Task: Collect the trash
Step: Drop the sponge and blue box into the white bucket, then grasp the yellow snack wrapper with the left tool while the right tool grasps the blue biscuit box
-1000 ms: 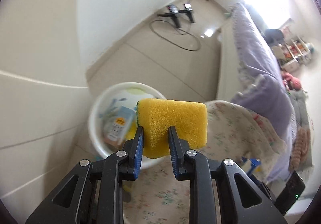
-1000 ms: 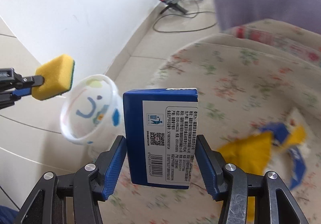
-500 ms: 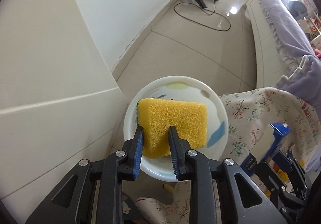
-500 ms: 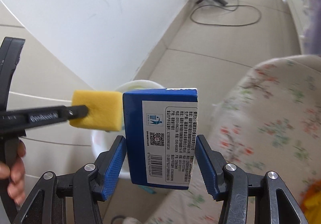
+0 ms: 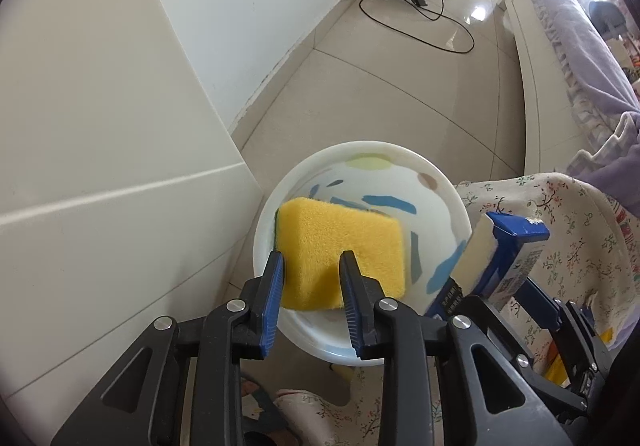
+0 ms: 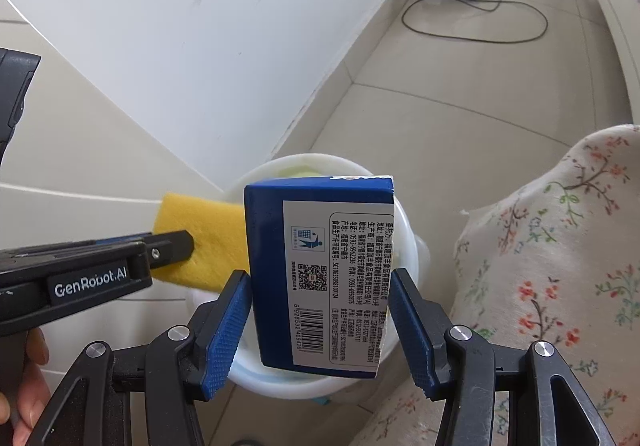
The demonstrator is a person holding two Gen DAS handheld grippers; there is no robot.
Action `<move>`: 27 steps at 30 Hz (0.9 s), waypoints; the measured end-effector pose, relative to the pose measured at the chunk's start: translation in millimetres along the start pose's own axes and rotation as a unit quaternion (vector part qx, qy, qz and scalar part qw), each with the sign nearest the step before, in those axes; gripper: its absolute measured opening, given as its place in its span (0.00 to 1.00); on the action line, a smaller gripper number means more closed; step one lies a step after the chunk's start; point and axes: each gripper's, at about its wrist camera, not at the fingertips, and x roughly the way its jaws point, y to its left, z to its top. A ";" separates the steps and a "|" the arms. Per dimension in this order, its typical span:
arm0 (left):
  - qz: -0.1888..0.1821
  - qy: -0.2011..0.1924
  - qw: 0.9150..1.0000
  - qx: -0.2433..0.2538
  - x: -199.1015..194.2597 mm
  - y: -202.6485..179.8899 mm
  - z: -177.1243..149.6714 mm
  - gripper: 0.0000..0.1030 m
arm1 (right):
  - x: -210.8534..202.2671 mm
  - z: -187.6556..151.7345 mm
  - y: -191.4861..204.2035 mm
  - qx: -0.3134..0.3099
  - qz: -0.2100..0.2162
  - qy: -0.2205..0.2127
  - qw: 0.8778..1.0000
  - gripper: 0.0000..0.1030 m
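My left gripper [image 5: 312, 278] is shut on a yellow sponge [image 5: 340, 250] and holds it over the white trash bin [image 5: 400, 158] with blue marks inside. My right gripper [image 6: 320, 318] is shut on a blue carton [image 6: 316, 274] with a white label and barcode, held over the same bin [image 6: 304, 162]. In the left wrist view the carton [image 5: 504, 246] and right gripper are at the bin's right rim. In the right wrist view the left gripper and its sponge [image 6: 200, 238] are just left of the carton.
A white cabinet [image 5: 100, 166] and wall stand left of the bin. A floral cloth [image 6: 560, 246] covers the surface on the right. A black cable [image 5: 420, 26] and stands lie on the tiled floor farther off. A purple bedspread [image 5: 580, 46] is at the far right.
Both grippers have moved left from the floral cloth to above the bin and drawn close together. Each still holds its item.
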 end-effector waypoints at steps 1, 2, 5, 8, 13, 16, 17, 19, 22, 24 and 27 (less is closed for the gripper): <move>0.000 0.002 1.000 -0.005 -0.2 1.4 0.3 0.34 | 1.3 1.2 0.1 0.000 0.000 0.000 1.000 0.59; 0.000 0.003 1.000 -0.011 -1.3 2.9 0.4 0.40 | 2.2 2.0 0.5 0.001 0.001 -0.001 1.000 0.59; -0.001 -0.006 1.000 -0.024 -7.6 7.7 0.8 0.50 | 2.6 2.5 1.7 0.004 0.003 -0.003 1.000 0.59; -0.005 -0.015 0.999 -0.040 -15.0 12.9 0.7 0.50 | 6.3 4.1 1.5 0.003 0.003 -0.001 1.000 0.60; -0.024 -0.021 0.998 -0.061 -25.0 17.0 -1.8 0.50 | 13.7 4.0 1.9 -0.001 0.002 0.006 1.000 0.62; -0.034 -0.022 0.997 -0.061 -28.4 14.3 -3.1 0.50 | 14.8 2.7 -0.2 0.007 0.005 0.011 1.000 0.64; -0.041 -0.022 0.997 -0.060 -30.0 12.0 -3.9 0.50 | 13.8 2.5 -0.4 0.009 0.006 0.010 1.000 0.65; -0.050 -0.023 0.997 -0.055 -33.4 7.3 -5.4 0.50 | 9.9 0.9 -0.9 0.010 0.011 0.003 1.000 0.67; -0.055 -0.028 0.997 -0.049 -39.6 1.8 -7.1 0.50 | 2.6 -0.5 -4.2 0.018 0.009 0.001 1.000 0.67; -0.058 -0.030 0.997 -0.046 -41.7 -0.1 -8.1 0.50 | -8.1 -5.0 -8.0 0.020 0.008 0.000 1.000 0.67; -0.065 -0.029 0.996 -0.045 -43.0 -3.4 -9.6 0.50 | -32.7 -16.1 -20.2 0.018 0.000 -0.003 1.000 0.67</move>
